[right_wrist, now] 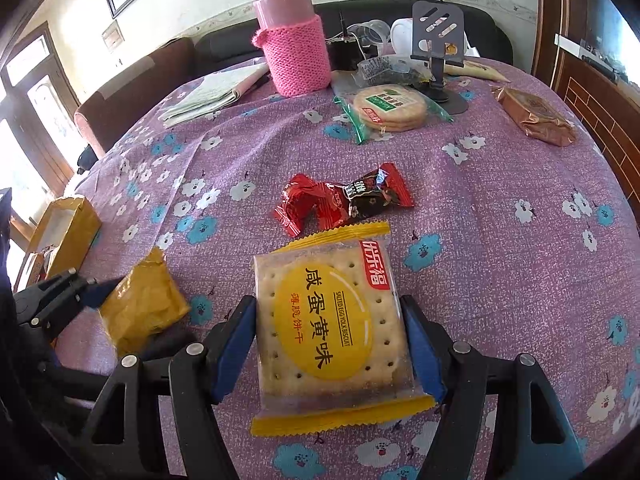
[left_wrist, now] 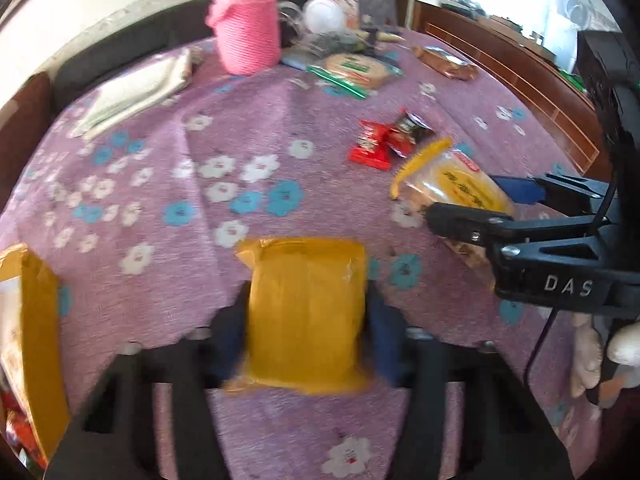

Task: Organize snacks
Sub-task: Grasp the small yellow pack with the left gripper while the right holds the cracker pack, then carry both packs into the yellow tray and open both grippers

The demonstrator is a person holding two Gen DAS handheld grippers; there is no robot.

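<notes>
The counter [right_wrist: 500,208], under a purple flowered cloth, carries most snacks loose: the round crackers [right_wrist: 388,108], a brown packet [right_wrist: 536,116] and red candies [right_wrist: 344,204] lie unsorted, so most of the sorting seems left. At the left edge stands a yellow box [right_wrist: 64,236]. The right hand-held gripper [right_wrist: 330,340] is clamped on the salted egg yolk biscuit pack [right_wrist: 332,320]; the left hand-held gripper [left_wrist: 306,312] pinches a plain yellow packet [left_wrist: 308,312].

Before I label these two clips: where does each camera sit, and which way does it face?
Left wrist: on the left gripper, angled down at its mustard-yellow packet; the right gripper shows.
Right wrist: on the right gripper, angled down at its salted egg yolk biscuit pack; the left gripper shows.
Shared: red candies, pink flask.
</notes>
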